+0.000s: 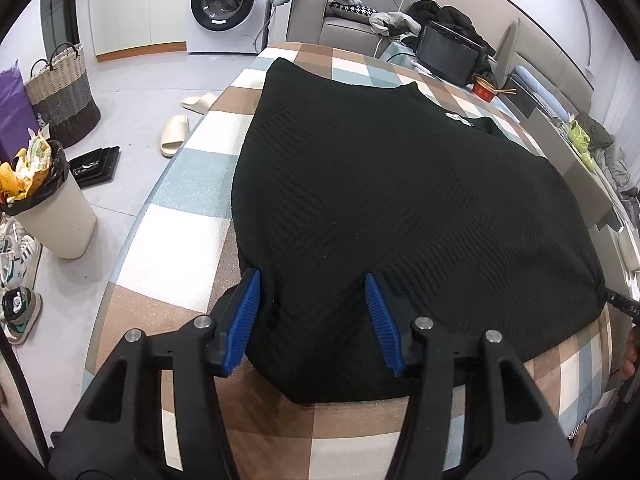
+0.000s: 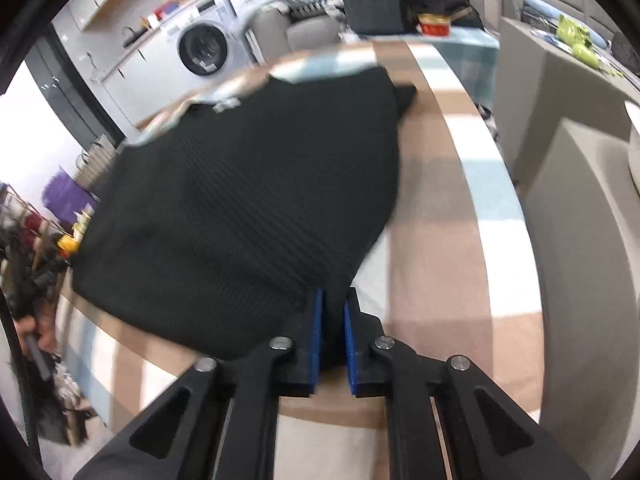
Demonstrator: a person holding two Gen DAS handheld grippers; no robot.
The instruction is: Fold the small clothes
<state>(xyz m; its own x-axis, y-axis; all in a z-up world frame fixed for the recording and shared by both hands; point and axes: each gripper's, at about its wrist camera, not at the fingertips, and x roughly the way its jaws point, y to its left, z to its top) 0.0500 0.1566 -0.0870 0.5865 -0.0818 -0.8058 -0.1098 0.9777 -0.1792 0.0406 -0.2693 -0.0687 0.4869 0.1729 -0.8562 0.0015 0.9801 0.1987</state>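
Two grippers worked the near hem of a black knit top on a checked counter.

The left gripper had its jaws apart, straddling the hem; the right gripper was pinched on the top's near right corner, though blur softens that view. The ribbed, textured knit lay mostly flat on the plaid-covered counter, so folding seemed barely begun.

Little legible writing in either view

At the right edge of the left wrist view, a black bar shows pale letters that look like "DAS". The white neck label on the black knit garment and the sticker on the washing machine are too small to read.
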